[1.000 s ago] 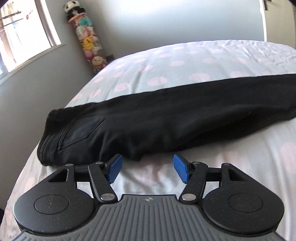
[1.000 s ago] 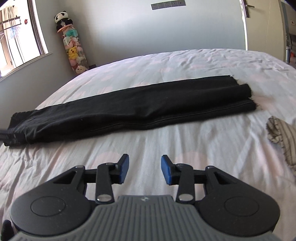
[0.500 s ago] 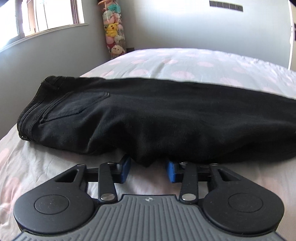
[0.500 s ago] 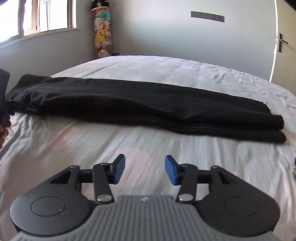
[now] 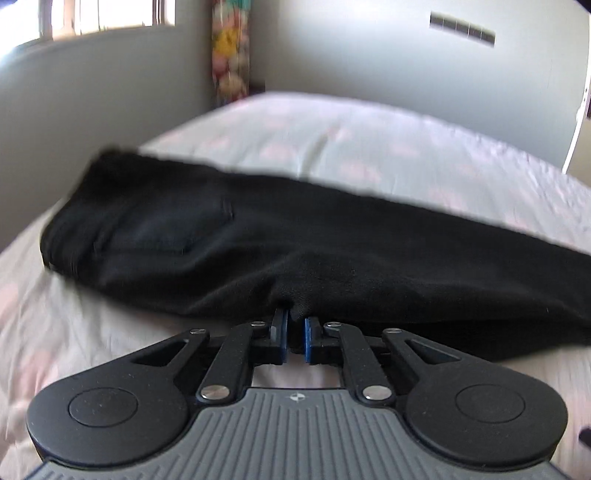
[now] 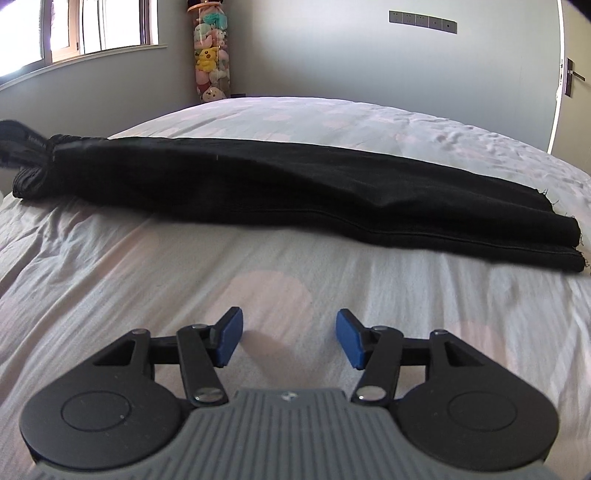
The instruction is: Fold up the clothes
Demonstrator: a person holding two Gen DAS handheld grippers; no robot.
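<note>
Black trousers (image 5: 280, 243), folded lengthwise, lie across the bed. In the left wrist view their waist and back pocket are at the left. My left gripper (image 5: 294, 332) is shut on the near edge of the trousers at the crotch; the cloth puckers between the blue pads. In the right wrist view the trousers (image 6: 295, 192) stretch from the bunched waist at far left to the leg hems at right. My right gripper (image 6: 289, 341) is open and empty, low over the sheet, well short of the trousers.
The bed (image 6: 147, 266) has a white sheet with pale pink dots. A tall clear tube of plush toys (image 6: 211, 55) stands in the far corner by the window (image 6: 99, 26). A door (image 6: 574, 92) is at the right.
My left gripper has closed on the near edge of the trousers and the view is blurred by motion. My right gripper has opened a little wider and moved slightly closer.
</note>
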